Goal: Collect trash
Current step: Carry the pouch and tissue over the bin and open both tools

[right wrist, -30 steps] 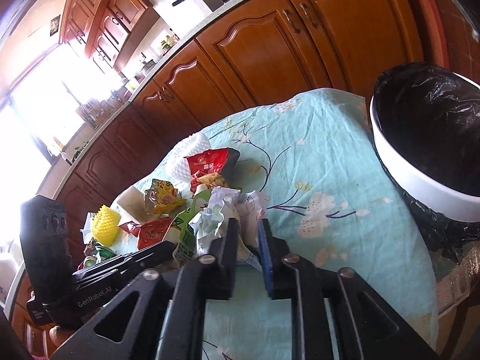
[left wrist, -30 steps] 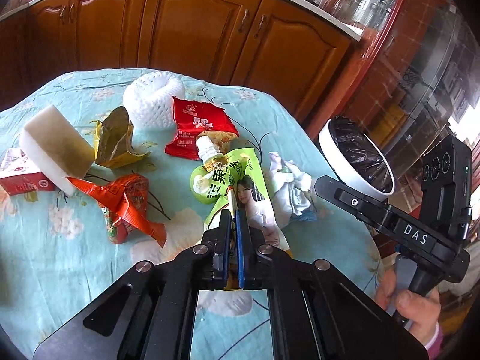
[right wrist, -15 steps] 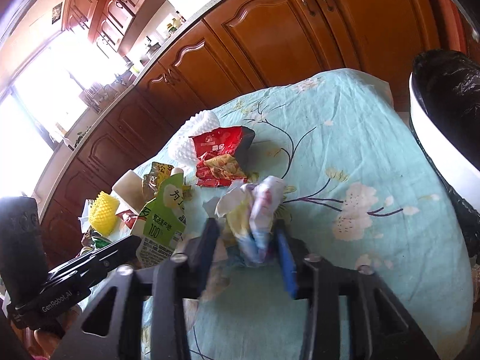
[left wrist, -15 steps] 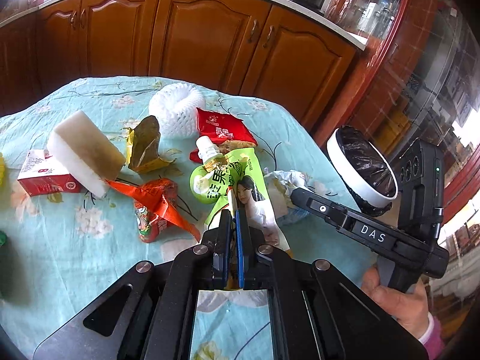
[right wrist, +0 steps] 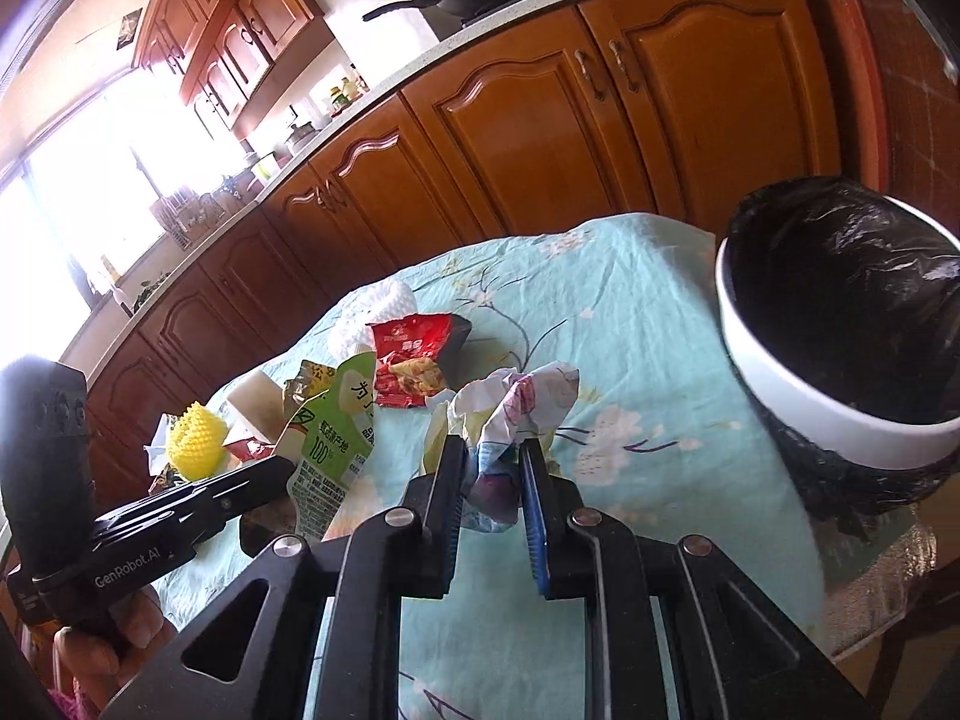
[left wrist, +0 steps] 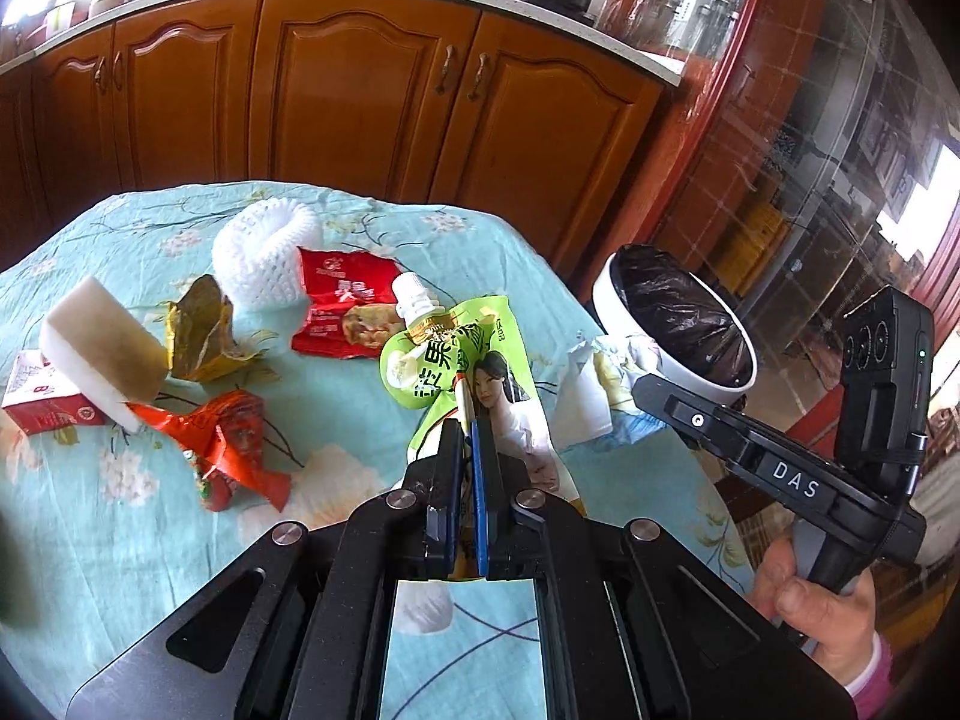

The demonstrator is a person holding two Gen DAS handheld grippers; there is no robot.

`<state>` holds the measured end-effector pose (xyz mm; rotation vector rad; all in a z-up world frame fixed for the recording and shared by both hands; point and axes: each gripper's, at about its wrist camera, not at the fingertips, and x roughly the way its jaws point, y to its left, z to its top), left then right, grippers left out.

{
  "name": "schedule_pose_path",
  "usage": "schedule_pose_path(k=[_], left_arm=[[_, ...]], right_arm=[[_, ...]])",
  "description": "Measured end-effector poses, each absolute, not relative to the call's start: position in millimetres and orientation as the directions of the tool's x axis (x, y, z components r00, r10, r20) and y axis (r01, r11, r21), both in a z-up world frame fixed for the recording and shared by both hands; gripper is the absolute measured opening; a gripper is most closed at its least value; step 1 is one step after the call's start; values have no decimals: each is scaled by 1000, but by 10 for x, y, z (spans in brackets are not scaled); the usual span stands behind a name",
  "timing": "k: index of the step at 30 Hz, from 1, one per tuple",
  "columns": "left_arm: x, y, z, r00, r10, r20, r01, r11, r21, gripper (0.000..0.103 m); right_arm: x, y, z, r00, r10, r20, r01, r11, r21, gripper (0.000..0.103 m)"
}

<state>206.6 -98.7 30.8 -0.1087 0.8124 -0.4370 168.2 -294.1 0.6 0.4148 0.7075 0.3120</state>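
Observation:
My left gripper (left wrist: 467,438) is shut on a green drink pouch (left wrist: 462,360) with a white spout and holds it above the table; the pouch also shows in the right wrist view (right wrist: 330,444). My right gripper (right wrist: 492,456) is shut on a crumpled paper wad (right wrist: 516,408), lifted off the cloth; the wad shows in the left wrist view (left wrist: 591,384). A white bin with a black liner (right wrist: 840,324) stands past the table's right edge, close to the right gripper; it also shows in the left wrist view (left wrist: 678,324).
On the floral tablecloth (left wrist: 120,540) lie a red snack bag (left wrist: 342,306), white foam net (left wrist: 264,264), sponge block (left wrist: 102,348), gold wrapper (left wrist: 201,330), orange-red wrapper (left wrist: 228,450) and red-white carton (left wrist: 42,402). A yellow foam net (right wrist: 195,441) lies far left. Wooden cabinets stand behind.
Both grippers have risen with their loads. The paper wad has come off the table and moved toward the bin. The green pouch has lifted with the left gripper.

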Motion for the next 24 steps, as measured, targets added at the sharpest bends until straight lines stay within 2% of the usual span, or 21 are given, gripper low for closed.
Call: schedule_pose_path(k=[24], left_arm=[[2361, -2326, 576, 545, -512, -664, 540, 820, -189, 3]], right_arm=[[1415, -4195, 161, 819, 172, -547, 81, 910, 406, 18]])
